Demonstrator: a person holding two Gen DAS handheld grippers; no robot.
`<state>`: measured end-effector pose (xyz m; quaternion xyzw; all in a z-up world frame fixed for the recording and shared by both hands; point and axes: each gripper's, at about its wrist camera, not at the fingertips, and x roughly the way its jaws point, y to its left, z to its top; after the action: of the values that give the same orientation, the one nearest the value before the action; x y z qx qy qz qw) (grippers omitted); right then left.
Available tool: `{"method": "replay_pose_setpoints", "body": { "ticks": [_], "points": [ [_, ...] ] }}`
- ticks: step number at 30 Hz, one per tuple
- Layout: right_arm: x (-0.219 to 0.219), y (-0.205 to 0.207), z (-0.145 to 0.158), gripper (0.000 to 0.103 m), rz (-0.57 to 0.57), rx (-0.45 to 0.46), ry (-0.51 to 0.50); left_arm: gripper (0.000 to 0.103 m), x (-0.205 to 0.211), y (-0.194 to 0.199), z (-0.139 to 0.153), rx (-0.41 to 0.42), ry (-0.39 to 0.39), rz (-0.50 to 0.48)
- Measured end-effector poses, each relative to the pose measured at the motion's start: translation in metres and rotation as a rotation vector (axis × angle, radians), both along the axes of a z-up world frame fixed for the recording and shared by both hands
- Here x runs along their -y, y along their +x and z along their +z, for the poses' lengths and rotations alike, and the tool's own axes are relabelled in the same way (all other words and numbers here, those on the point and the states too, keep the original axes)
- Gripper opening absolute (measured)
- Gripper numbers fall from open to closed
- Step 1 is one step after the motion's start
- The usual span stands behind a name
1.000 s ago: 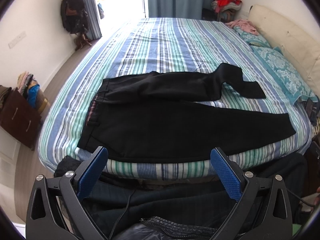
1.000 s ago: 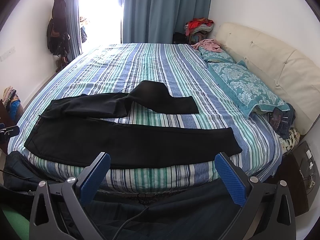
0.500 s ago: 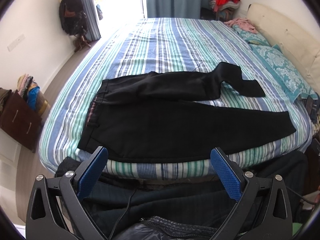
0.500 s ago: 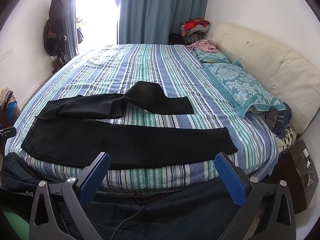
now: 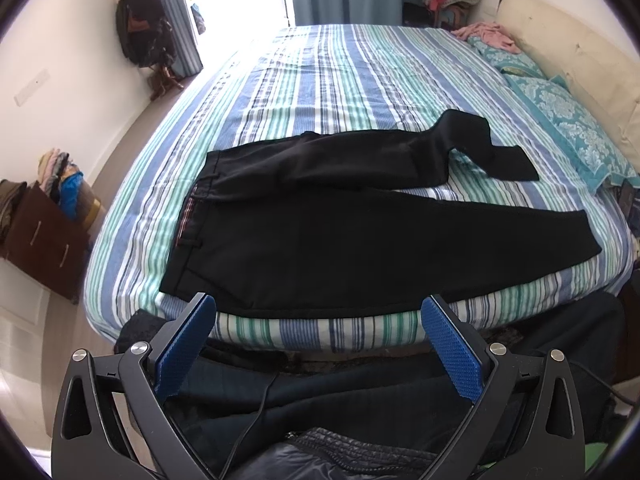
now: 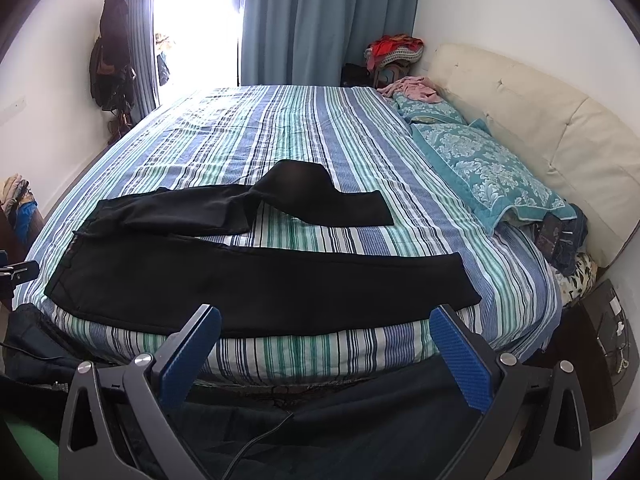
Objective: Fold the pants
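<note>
Little has been shifted since earlier frames, only a slight raise of the right camera | left wrist: left gripper (image 5: 318, 346) held wide open, nothing gripped, short of the bed (image 5: 320, 80); black pants (image 5: 360, 236) spread near the bed's front edge, waistband at left, far leg bent | right wrist: right gripper (image 6: 325, 354) spread wide, empty; pants (image 6: 260, 284) seen flat on striped cover.

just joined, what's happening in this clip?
A person holds two grippers at the near edge of the bed. Black pants lie spread on the striped cover, the far leg bent and rumpled. Left gripper and right gripper are both open, short of the cloth. No fold made yet.
</note>
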<state>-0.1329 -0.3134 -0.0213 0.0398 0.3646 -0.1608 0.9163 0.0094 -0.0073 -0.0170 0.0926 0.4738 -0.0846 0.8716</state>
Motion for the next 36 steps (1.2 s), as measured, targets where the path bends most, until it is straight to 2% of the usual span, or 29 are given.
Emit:
{"method": "replay_pose_setpoints", "body": {
  "ticks": [7, 16, 23, 36],
  "points": [
    [0.001, 0.000, 0.000, 0.103, -0.002, -0.004, -0.003, 0.103, 0.004, -0.002, -0.003, -0.002, 0.030, -0.013],
    [-0.002, -0.007, 0.004, 0.103, -0.004, -0.009, -0.019, 0.103, 0.021, -0.012, -0.003, 0.004, 0.047, -0.114],
    [-0.002, -0.027, 0.011, 0.103, -0.039, -0.005, -0.036, 0.103, 0.031, -0.023, 0.001, 0.020, 0.045, -0.173],
    [-0.010, -0.027, 0.009, 0.103, -0.022, -0.001, -0.007, 0.103, 0.031, -0.030, 0.004, 0.033, 0.060, -0.172]
  ]
}}
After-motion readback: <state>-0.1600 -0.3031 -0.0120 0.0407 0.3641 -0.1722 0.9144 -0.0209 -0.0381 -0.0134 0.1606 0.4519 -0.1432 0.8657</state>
